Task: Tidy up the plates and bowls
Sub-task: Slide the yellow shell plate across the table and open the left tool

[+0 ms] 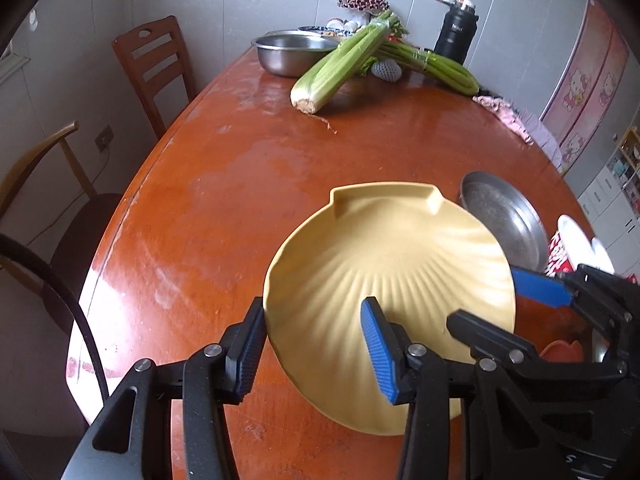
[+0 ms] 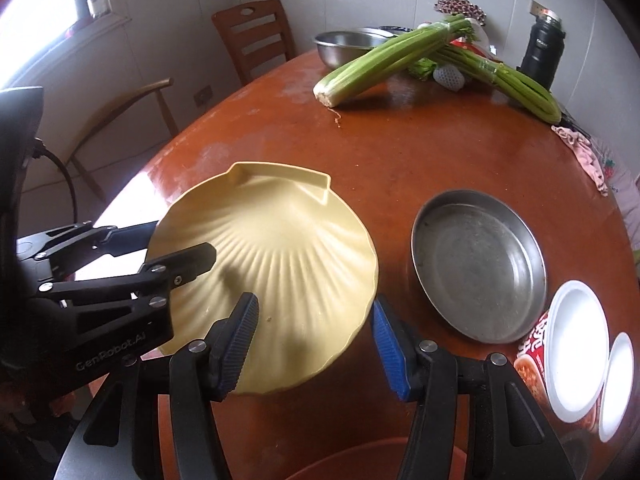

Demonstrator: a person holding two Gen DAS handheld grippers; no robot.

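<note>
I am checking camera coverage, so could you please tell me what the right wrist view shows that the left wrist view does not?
Only the right wrist view shows the window and the whole round metal pan.

Only the left wrist view shows the pink cartoon-print cabinet and the white shelving.

Both show the yellow shell-shaped plate, gripped at its edges by the left gripper and the right gripper, plus the celery, steel bowl and black flask.

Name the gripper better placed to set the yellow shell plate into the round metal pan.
Right, probably. The right gripper grips the yellow shell plate on the rim nearest the metal pan; the left gripper grips the far rim.
</note>
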